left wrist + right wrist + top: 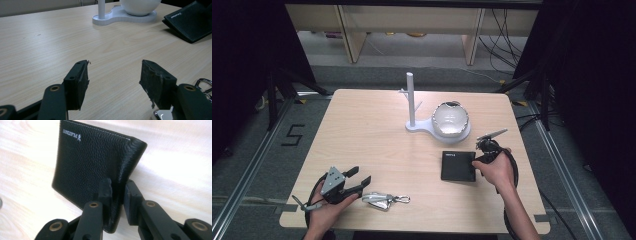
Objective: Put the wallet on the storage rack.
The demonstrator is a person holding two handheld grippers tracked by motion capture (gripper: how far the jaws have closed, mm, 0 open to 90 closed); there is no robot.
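Note:
A black leather wallet (457,166) lies on the wooden table at the right. My right gripper (476,159) is at its right edge. In the right gripper view the wallet (92,162) stands tilted on edge, and the gripper (117,195) is shut on its folded spine, with both pads pressing the leather. My left gripper (359,180) rests near the front left, open, with nothing between its pads (113,75). A silver key clip with a carabiner (384,200) lies just right of it, and its ring (203,83) shows beside the right jaw.
A white stand with an upright branched post (411,100) and a white bowl (450,119) on its base sits at the table's far middle; the post (101,10) and bowl (140,6) also appear ahead of the left gripper. The wallet (190,20) lies to their right.

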